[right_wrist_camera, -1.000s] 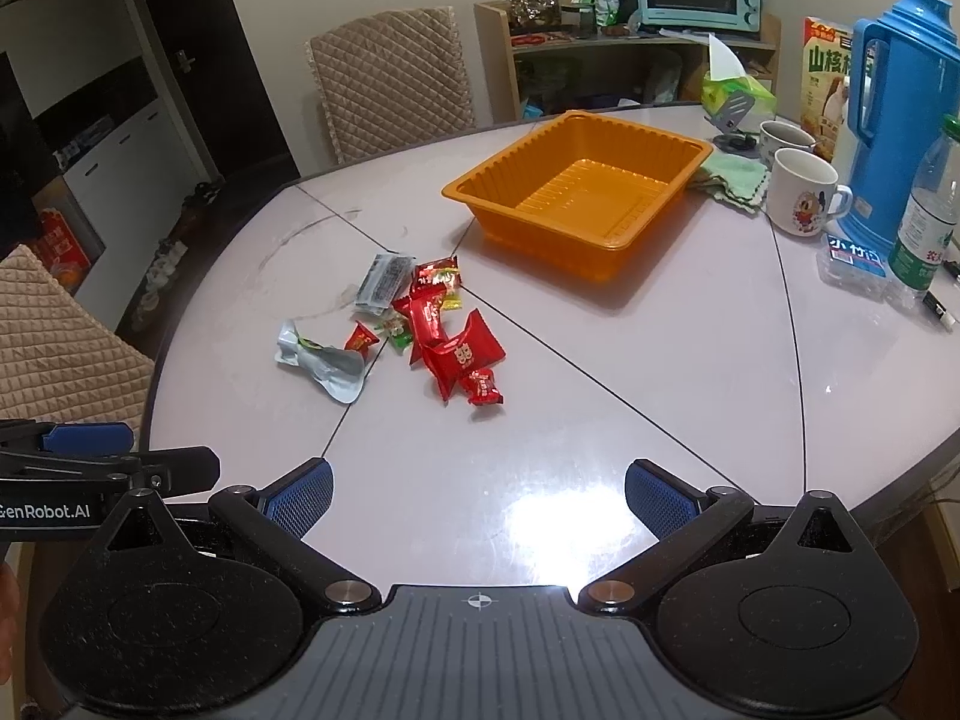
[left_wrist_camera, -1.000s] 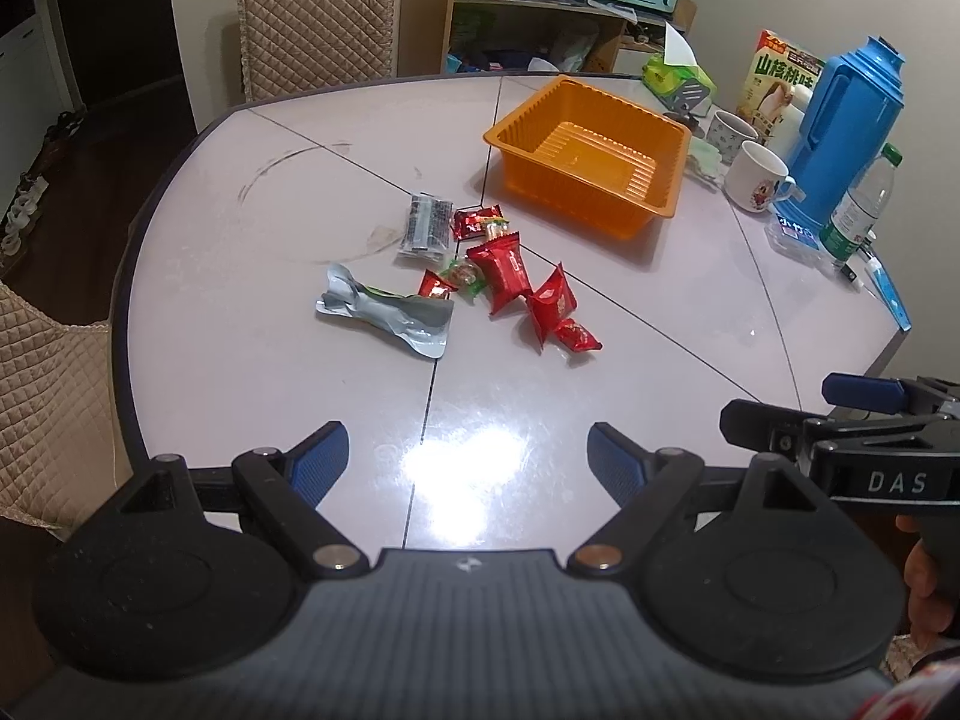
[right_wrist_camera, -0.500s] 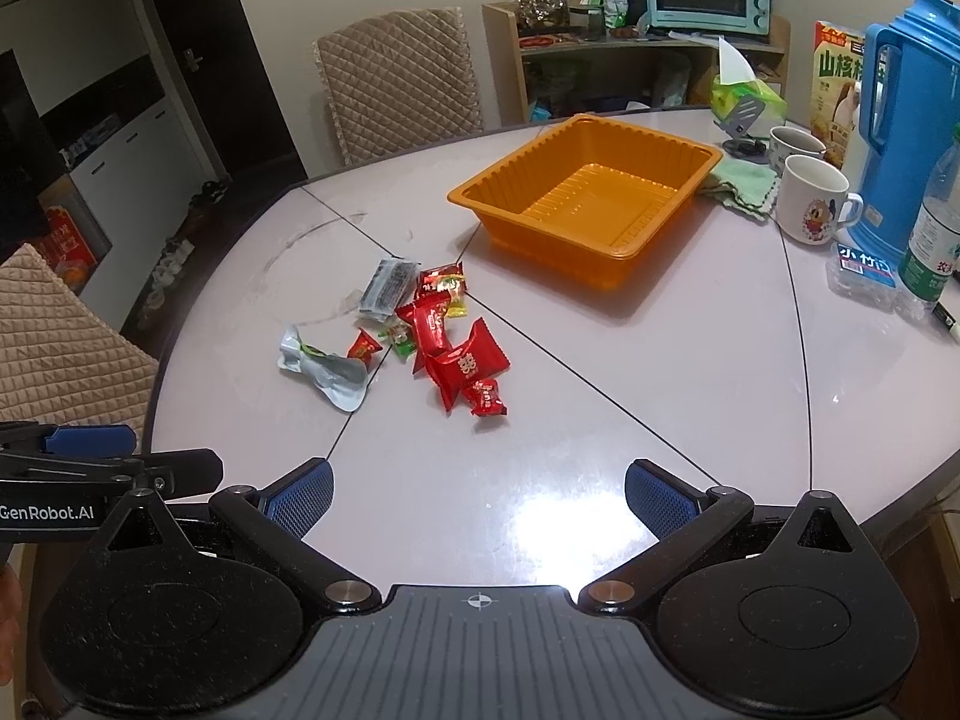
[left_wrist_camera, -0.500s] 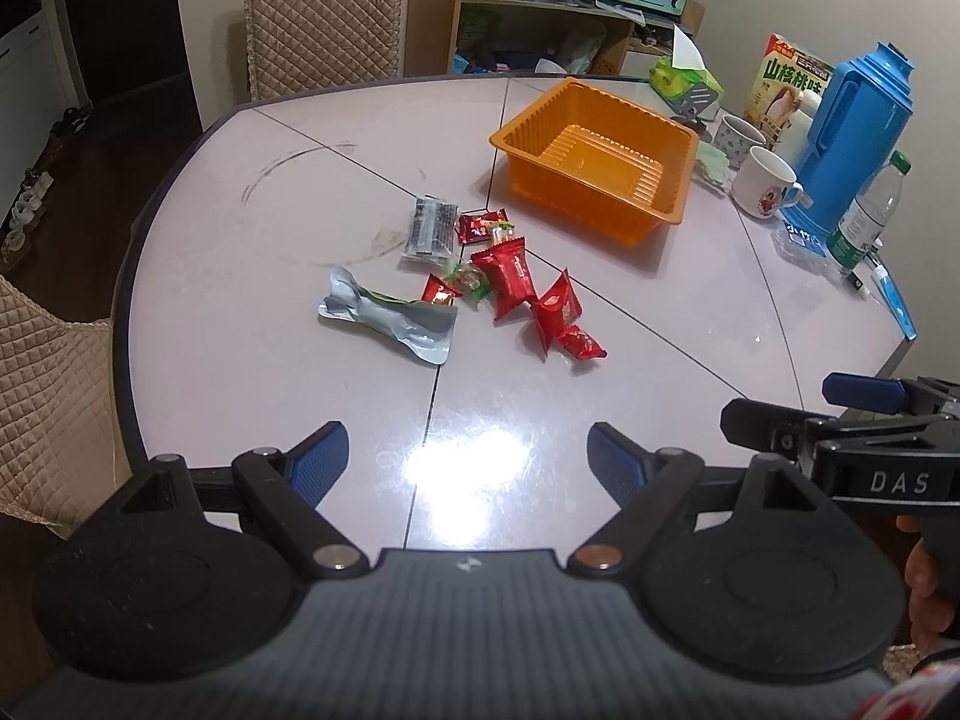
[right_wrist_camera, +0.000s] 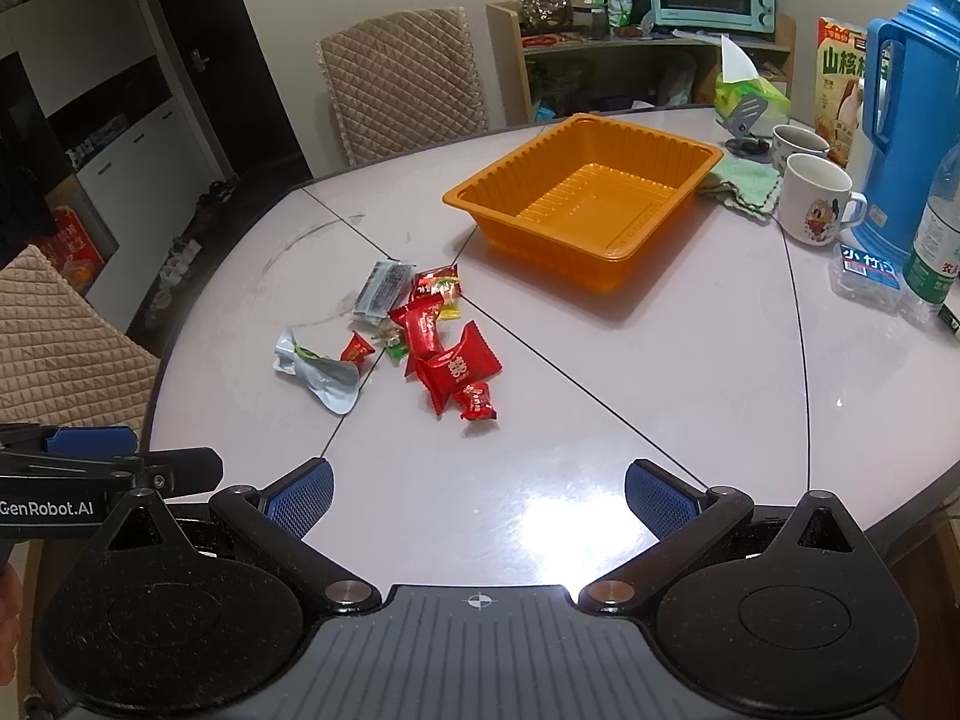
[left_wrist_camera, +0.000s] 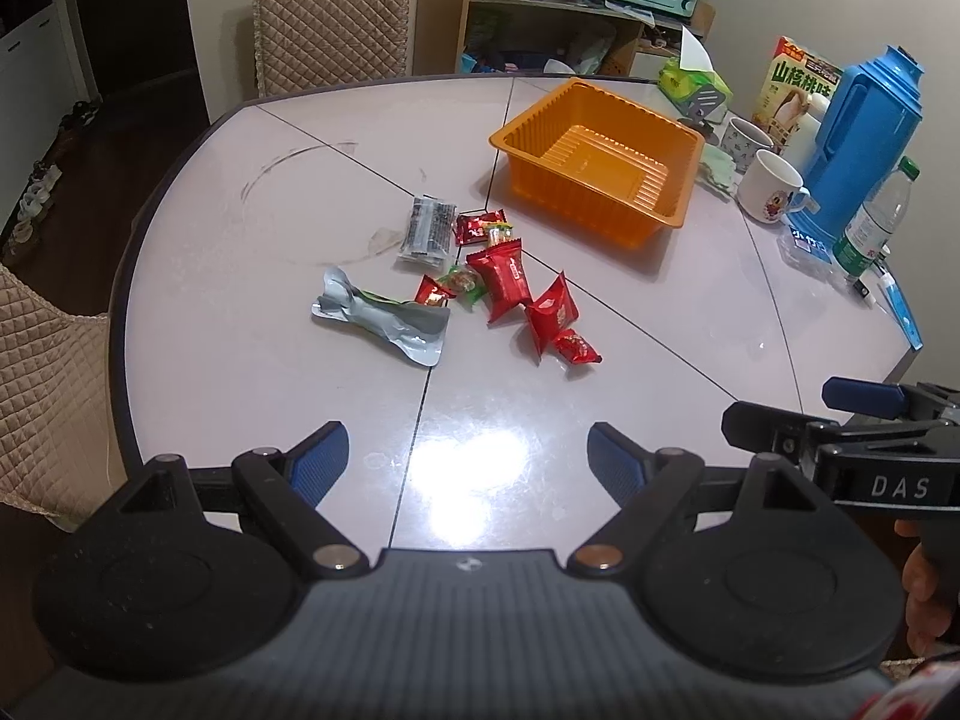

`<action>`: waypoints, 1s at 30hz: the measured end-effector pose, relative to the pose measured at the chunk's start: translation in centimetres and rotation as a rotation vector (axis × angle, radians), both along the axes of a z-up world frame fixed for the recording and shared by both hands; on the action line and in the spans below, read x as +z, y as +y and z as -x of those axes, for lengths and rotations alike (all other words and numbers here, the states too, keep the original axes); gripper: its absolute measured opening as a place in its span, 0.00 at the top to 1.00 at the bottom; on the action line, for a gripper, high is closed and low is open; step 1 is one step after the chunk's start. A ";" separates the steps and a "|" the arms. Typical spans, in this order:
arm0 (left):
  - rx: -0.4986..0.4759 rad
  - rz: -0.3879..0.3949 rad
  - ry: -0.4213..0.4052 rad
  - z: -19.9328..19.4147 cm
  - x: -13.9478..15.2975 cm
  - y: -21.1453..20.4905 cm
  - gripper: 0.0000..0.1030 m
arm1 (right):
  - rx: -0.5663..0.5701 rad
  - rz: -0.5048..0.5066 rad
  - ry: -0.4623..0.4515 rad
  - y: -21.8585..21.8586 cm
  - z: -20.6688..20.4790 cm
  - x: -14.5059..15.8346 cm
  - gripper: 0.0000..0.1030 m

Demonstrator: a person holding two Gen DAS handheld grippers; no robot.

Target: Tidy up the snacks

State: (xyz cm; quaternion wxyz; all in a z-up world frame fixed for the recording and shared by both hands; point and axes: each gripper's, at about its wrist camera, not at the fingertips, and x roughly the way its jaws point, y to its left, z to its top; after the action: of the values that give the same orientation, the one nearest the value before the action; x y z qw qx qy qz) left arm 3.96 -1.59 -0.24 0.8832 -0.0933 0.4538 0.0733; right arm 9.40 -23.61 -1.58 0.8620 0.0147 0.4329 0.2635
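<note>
Both grippers have drawn slightly nearer the snacks since the earlier frames. The table (left_wrist_camera: pixel 240 276) bears an empty orange tray (left_wrist_camera: pixel 600 162) at one o'clock from the snacks (left_wrist_camera: pixel 474 282), which lie loose at mid-table, outside the tray. Left gripper (left_wrist_camera: pixel 468 462) and right gripper (right_wrist_camera: pixel 480 495) hover over the near edge, jaws wide, holding nothing.

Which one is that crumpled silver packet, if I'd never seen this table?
Start at the orange tray and come toward the cameras to the snack pile. The silver packet lies at its left edge, long, twisted and flattened, grey foil where its neighbours are small red wrappers.
</note>
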 end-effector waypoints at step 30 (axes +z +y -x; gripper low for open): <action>0.119 -0.093 0.016 -0.2 -1.5 -2.5 0.17 | 0.076 -0.193 -0.070 -5.1 -2.6 -3.3 0.00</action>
State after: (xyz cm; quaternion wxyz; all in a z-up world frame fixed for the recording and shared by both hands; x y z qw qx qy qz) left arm 4.19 -4.13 -1.70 0.8771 -0.0781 0.4505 0.1473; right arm 11.98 -28.76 -4.92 0.8605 0.0719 0.3753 0.3368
